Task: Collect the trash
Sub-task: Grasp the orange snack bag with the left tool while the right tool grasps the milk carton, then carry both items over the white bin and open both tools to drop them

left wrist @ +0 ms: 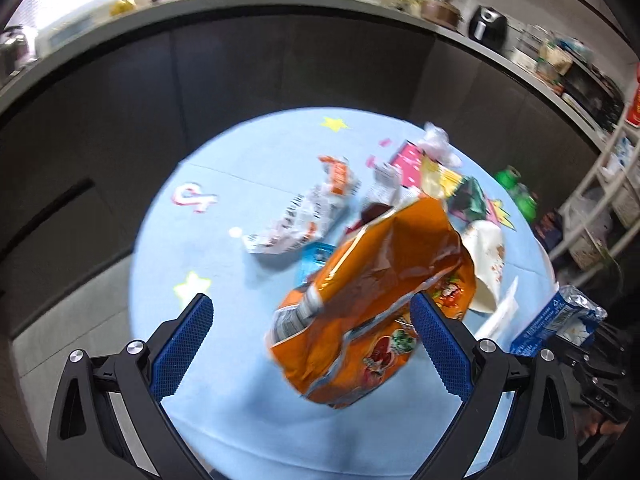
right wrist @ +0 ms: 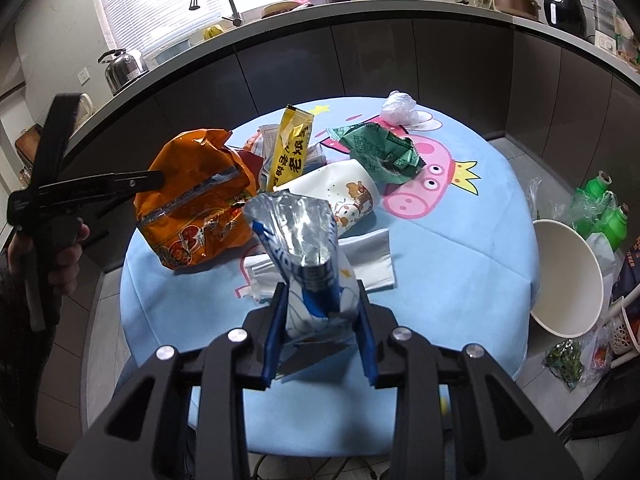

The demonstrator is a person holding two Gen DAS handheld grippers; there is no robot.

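Note:
A round blue table (right wrist: 460,264) carries scattered trash. My left gripper (left wrist: 312,312) is open above it; a crumpled orange snack bag (left wrist: 372,292) lies between its fingers, against the right blue pad (left wrist: 436,340). The same bag (right wrist: 196,208) shows in the right wrist view beside the left gripper's arm (right wrist: 92,188). My right gripper (right wrist: 320,328) is shut on a blue-and-white foil packet (right wrist: 308,256), held upright above the table's near edge. A white paper cup (right wrist: 344,196), a yellow sachet (right wrist: 290,148), a green wrapper (right wrist: 380,152) and a white napkin (right wrist: 360,260) lie on the table.
A white-orange wrapper (left wrist: 308,208) and a clear plastic wad (right wrist: 398,108) also lie on the table. A white bucket (right wrist: 568,276) and green bottles (right wrist: 604,212) sit to the right of the table. A dark kitchen counter (right wrist: 360,44) curves behind.

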